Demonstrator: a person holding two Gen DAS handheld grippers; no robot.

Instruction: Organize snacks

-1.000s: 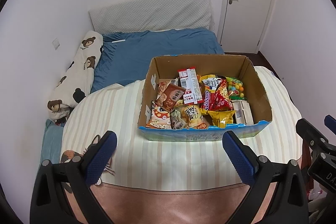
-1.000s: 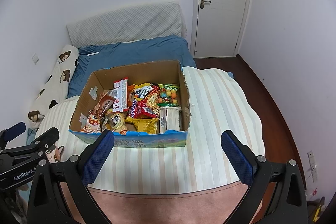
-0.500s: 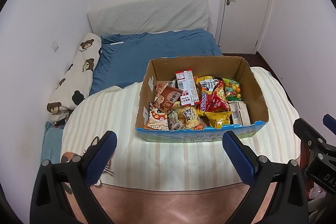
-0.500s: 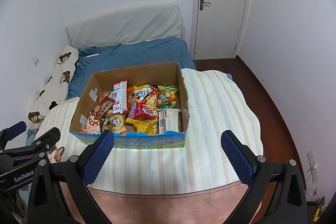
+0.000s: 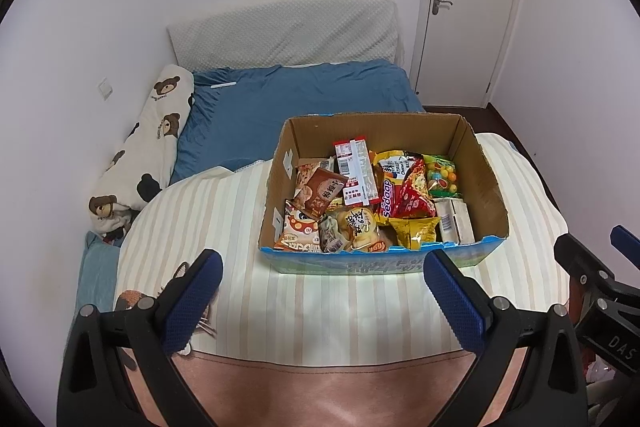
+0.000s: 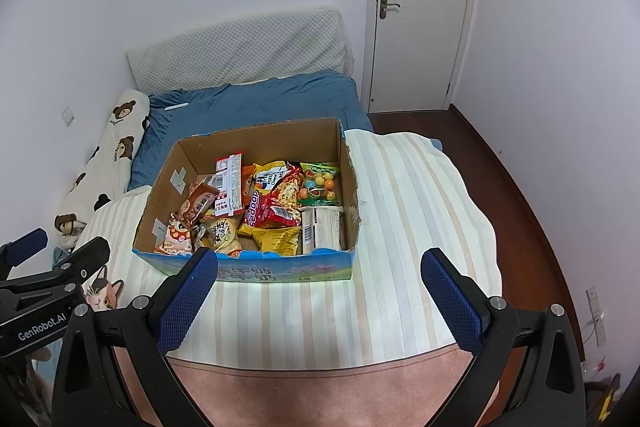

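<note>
An open cardboard box (image 5: 486,171) (image 6: 158,199) stands on a striped cloth (image 5: 320,311) (image 6: 404,227) and holds several snack packets: a red Sedaap noodle pack (image 5: 404,191) (image 6: 272,205), a brown cookie pack (image 5: 324,191), a candy-ball bag (image 5: 442,179) (image 6: 320,183), a yellow pack (image 5: 414,231) (image 6: 278,239). My left gripper (image 5: 320,287) is open and empty, in front of the box. My right gripper (image 6: 318,285) is open and empty, also short of the box's front wall. Each gripper shows at the edge of the other's view.
The striped cloth covers a round table with a brown edge (image 5: 320,387). Behind it is a bed with a blue sheet (image 5: 288,99), a bear-print pillow (image 5: 144,155) at the left and a white door (image 6: 420,7) at the back right. Wooden floor (image 6: 520,187) lies to the right.
Both views have shifted slightly; the box sits a little lower and nearer in frame. Both grippers stay open and empty.
</note>
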